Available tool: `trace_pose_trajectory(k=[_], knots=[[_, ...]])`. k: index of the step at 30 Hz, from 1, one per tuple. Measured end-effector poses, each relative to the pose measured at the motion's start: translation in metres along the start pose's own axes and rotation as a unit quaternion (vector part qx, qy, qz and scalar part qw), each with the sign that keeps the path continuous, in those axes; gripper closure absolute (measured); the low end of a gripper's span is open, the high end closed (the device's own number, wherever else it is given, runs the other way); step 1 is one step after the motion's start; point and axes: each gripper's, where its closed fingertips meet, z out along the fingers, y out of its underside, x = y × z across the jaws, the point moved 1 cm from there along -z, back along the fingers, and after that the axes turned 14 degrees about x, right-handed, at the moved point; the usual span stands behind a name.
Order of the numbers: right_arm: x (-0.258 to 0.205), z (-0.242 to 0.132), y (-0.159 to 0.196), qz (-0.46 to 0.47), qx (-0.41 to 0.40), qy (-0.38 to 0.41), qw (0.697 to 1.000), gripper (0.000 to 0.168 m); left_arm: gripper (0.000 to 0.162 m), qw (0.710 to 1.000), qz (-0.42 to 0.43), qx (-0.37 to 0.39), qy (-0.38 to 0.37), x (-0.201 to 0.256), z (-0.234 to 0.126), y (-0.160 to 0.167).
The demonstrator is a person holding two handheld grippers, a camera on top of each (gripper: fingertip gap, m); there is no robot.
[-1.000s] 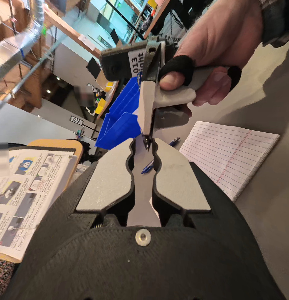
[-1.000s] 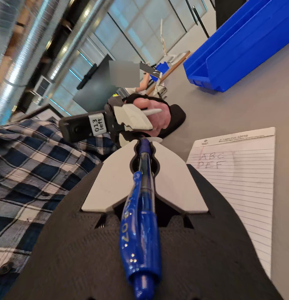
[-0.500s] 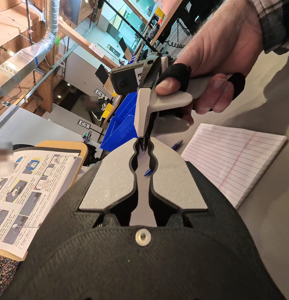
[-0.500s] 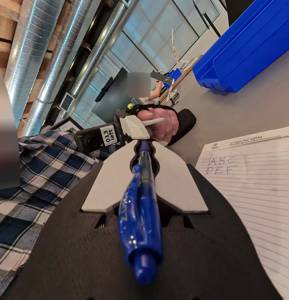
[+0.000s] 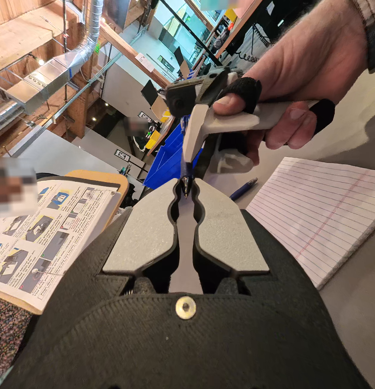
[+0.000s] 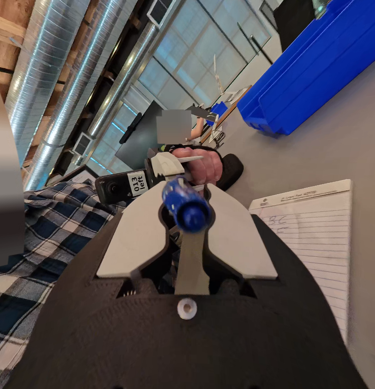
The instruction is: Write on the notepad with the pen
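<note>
The blue pen (image 6: 187, 207) is clamped in the right gripper (image 6: 185, 202), held above the tabletop (image 6: 298, 151) beside the notepad (image 6: 312, 242). The left gripper (image 5: 184, 190) stands slightly parted, empty, with the pen tip between its fingertips.

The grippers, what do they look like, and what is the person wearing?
Each gripper, left and right, has a black ribbed plastic body, pale grey jaws with wavy inner edges and a round silver screw. A black camera with a white sticker sits on top. Black straps loop over the hand. The sleeve is blue-and-white plaid.
</note>
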Motion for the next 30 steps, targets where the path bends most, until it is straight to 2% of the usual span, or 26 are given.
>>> trace_pose_trajectory(k=[2, 4, 6, 9, 11, 13, 15, 19, 23, 30], knots=[[0.006, -0.010, -0.018, -0.038, 0.039, 0.029, 0.998, 0.117, 0.153, 1.000, -0.023, 0.002, -0.013, -0.008, -0.002, 0.001], [0.004, -0.023, -0.043, -0.127, 0.087, 0.061, 0.986, 0.098, 0.153, 0.996, -0.081, 0.016, -0.027, -0.019, -0.004, 0.003], [-0.003, -0.033, -0.069, -0.268, 0.111, 0.112, 0.950, 0.072, 0.153, 0.985, -0.161, 0.039, -0.044, -0.032, -0.005, 0.004], [-0.028, -0.028, -0.092, -0.465, 0.093, 0.150, 0.868, 0.052, 0.154, 0.947, -0.303, 0.090, -0.060, -0.051, -0.001, 0.005], [-0.039, -0.017, -0.100, -0.549, 0.066, 0.165, 0.817, 0.048, 0.153, 0.910, -0.389, 0.133, -0.055, -0.060, 0.005, 0.005], [-0.038, -0.008, -0.103, -0.597, 0.033, 0.184, 0.780, 0.046, 0.153, 0.866, -0.467, 0.168, -0.060, -0.067, 0.011, 0.006], [-0.040, 0.001, -0.105, -0.618, 0.023, 0.182, 0.764, 0.048, 0.153, 0.821, -0.528, 0.214, -0.037, -0.069, 0.017, 0.000], [-0.042, 0.007, -0.110, -0.656, 0.020, 0.183, 0.732, 0.050, 0.153, 0.750, -0.607, 0.263, -0.024, -0.072, 0.023, -0.003], [-0.045, 0.007, -0.112, -0.684, 0.031, 0.191, 0.703, 0.053, 0.153, 0.721, -0.633, 0.280, -0.008, -0.069, 0.029, -0.005], [-0.046, 0.002, -0.114, -0.694, 0.044, 0.199, 0.690, 0.058, 0.153, 0.711, -0.647, 0.276, 0.002, -0.063, 0.033, -0.001]])
